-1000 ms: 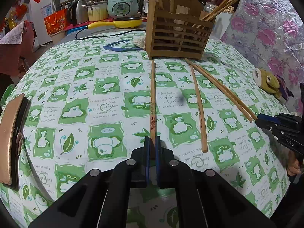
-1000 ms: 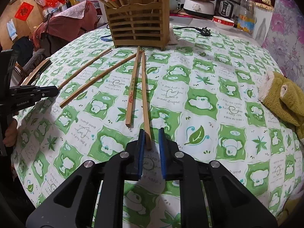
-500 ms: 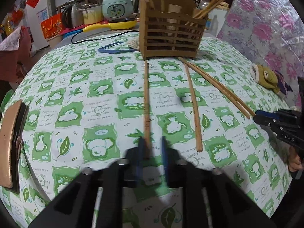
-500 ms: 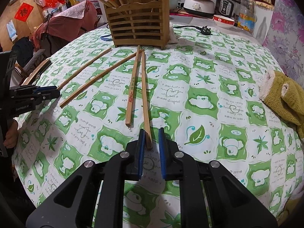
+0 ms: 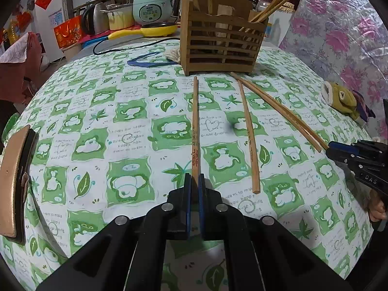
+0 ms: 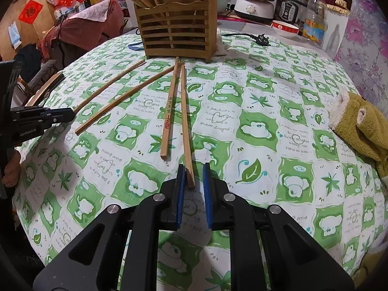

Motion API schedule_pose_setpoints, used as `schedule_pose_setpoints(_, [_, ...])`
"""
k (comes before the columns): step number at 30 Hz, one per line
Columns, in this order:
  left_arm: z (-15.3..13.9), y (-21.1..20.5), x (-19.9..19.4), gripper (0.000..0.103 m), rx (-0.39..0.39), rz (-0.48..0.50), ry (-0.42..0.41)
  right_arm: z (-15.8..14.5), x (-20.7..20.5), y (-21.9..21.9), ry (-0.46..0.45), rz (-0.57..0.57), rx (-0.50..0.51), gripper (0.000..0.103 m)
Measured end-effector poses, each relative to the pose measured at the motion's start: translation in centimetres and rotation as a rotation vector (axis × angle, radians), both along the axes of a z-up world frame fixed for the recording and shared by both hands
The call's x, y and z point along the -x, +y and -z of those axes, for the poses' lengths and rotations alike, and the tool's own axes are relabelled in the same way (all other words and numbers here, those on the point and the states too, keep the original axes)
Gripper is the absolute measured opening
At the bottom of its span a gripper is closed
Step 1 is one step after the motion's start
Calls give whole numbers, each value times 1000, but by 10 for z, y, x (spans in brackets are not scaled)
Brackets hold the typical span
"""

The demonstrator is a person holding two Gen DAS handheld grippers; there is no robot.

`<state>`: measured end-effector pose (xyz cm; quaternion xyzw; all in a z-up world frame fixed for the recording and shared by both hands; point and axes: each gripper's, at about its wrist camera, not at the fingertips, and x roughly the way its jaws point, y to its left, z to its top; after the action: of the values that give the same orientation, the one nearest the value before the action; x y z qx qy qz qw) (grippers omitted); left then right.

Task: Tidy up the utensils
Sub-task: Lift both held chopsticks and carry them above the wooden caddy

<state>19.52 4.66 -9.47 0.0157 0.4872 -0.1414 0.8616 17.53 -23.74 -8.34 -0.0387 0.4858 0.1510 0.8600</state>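
Because each chopstick is a light, stiff, smooth wooden stick that can roll or pivot, the near end is the sensible hold: the left hand-held gripper (image 5: 194, 181) is pinched narrowly on the printed chopstick (image 5: 195, 126), while the right hand-held gripper (image 6: 193, 173) stands partly open around a plain chopstick (image 6: 185, 121). Both lie flat on the surface (image 6: 278, 101) before the slatted wooden holder (image 6: 178, 32), whose leaning sticks crowd the slots; two loose sticks lie nearby.

My jaws look like matt black plastic with blue, perhaps rubbery, pads. The chopsticks (image 5: 195, 131) and slatted holder (image 5: 222, 41) are bare wood; the bench wears printed cloth (image 5: 97, 111).
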Motion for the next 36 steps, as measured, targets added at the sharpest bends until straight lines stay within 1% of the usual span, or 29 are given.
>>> schedule_pose_setpoints(3, [0,2,0,6,13,-3,3,-1,2,0,0,1,0,16])
schedule_pose_setpoints(4, [0,3,0,6,17,-4,3,-1,3,0,-1,2,1,13])
schedule_pose_setpoints(5, [-1,4,1,6,20,-5,1,-1,4,0,-1,0,-2,8])
schedule_pose_setpoints(10, [-7,3,6,6,19,-24,-36,-2,5,-3,-3,9,-16,8])
schedule_pose_setpoints(13, [-15,1,13,6,20,-26,-57,-9,9,-1,-52,32,26,7])
schedule_pose_setpoints(15, [-27,0,18,6,14,-27,-89,-15,13,1,-86,37,53,6])
schedule_pose_setpoints(17, [-45,1,22,6,19,-35,-131,-27,17,2,-120,39,56,6])
schedule_pose_setpoints(20, [-76,2,27,6,24,-44,-199,-54,23,0,-195,49,54,6])
schedule_pose_setpoints(24, [-116,-3,30,6,33,-39,-272,-99,29,-5,-299,68,19,6])
schedule_pose_setpoints(25, [-123,-5,30,6,36,-37,-283,-114,30,-7,-332,75,4,6])
schedule_pose_setpoints(29, [-157,-15,27,6,61,-18,-325,-156,32,-7,-414,86,-37,6])
schedule_pose_setpoints(31, [-167,-19,26,6,69,-5,-335,-171,33,-8,-441,87,-51,6])
schedule_pose_setpoints(36, [-188,-37,24,6,78,44,-348,-194,33,-6,-467,75,-77,6])
